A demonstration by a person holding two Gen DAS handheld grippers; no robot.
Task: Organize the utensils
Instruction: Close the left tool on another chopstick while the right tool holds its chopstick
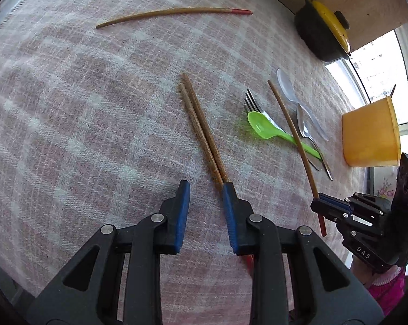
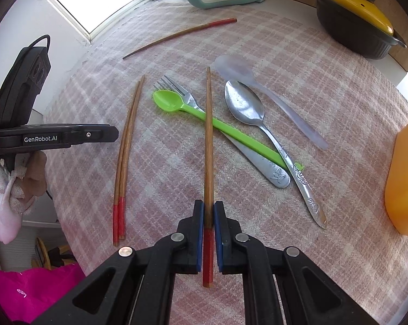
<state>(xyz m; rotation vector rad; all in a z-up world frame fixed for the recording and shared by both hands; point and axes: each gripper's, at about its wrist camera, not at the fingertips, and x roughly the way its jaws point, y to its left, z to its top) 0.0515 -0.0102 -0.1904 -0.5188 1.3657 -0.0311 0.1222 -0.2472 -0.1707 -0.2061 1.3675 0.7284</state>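
**Chopstick sorting: third stick in the right tongs, pair laid out at the left**

My right tongs [image 2: 209,208] are clamped on a single chopstick [image 2: 208,146], gripping it just ahead of its red-painted end. I judge this hold to be deliberate: grasping near the thick end leaves the long tapered shaft free to point forward, so I can line it up with its mates. The shaft crosses above the green spoon [image 2: 177,106] and the fork [image 2: 177,88]; whether it touches them I cannot tell.

My left tongs [image 1: 206,189] stand open, jaws apart, hovering low over the counter [image 1: 82,108]. The right-hand pad sits at the red end of the chopstick pair [image 1: 201,130], which lies side by side, tips aligned, away from the mixed cutlery. That open stance suits either steadying the pair or receiving the next stick beside it.

A fourth chopstick [image 1: 174,13] lies alone at the far side of the checked cloth, well apart from everything else.

The metal spoon [image 2: 244,103] and the translucent spoon [image 2: 239,69] rest to the right, partly overlapping the fork and green spoon handles. This cluster appears unsorted.

An orange container [image 1: 371,132] stands near the right edge; it is a probable destination for utensils, though nothing shows inside it. A black pot with a yellow lid [image 2: 355,16] stands behind.
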